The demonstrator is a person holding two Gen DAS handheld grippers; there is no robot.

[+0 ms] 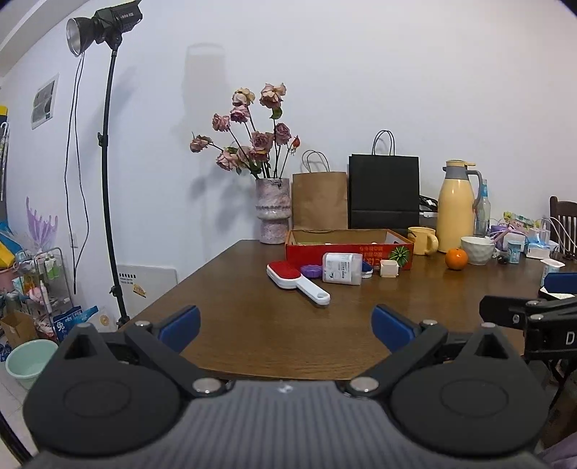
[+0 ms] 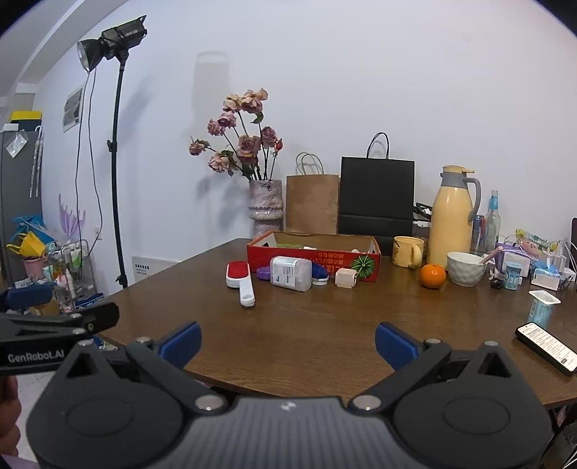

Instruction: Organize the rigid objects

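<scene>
Brush lies flat, handle toward the camera (slightly rightward), before the box. Both grippers gape empty. Only the right view shows a phone.

A plain white wall is being shown behind a brown wooden table. At ten o'clock, a studio lamp is being held up on a black stand, its cable hanging alongside. At eight o'clock, a wire rack and a pale green basin are being kept on the floor. At three o'clock, a dark wooden chair is being partly seen.
</scene>
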